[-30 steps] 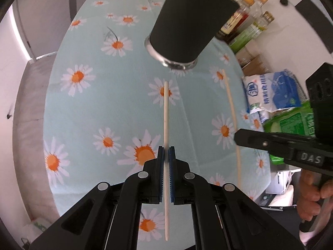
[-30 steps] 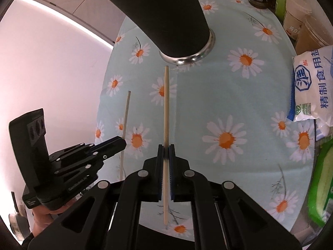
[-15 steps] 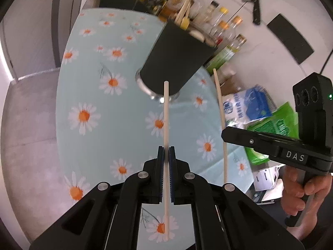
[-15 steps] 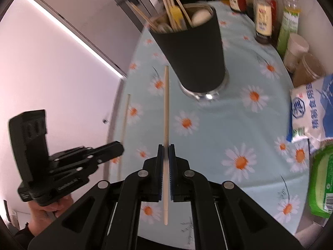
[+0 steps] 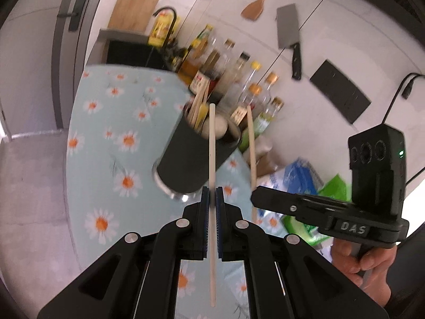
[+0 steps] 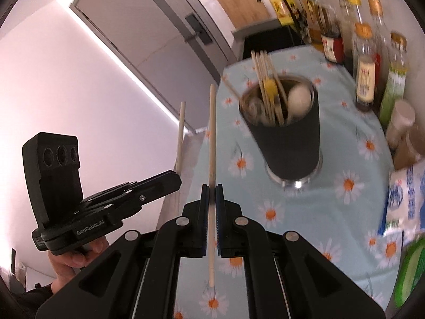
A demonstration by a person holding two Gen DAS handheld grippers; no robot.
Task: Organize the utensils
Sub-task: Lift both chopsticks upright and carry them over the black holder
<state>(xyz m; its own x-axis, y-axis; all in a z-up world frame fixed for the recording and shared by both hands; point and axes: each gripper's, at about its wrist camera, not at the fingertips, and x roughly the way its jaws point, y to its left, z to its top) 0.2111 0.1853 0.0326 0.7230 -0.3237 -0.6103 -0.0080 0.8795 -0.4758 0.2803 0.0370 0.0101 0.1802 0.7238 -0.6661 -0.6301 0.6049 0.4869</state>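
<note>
Each hand-held gripper around chopstick.

**Two chopsticks held aloft near the utensil cup**

The left gripper is clamped on a pale wooden chopstick, its blue-padded fingers pressed against the stick on either side. The stick runs straight up the view, its far tip lying over the mouth of the black utensil cup, which stands on the daisy-print surface and holds more sticks and a pale spoon. To the right, the right gripper, held by a hand, grips a second chopstick. Bottles line the wall behind; a cleaver and wooden spatula hang above.
</note>
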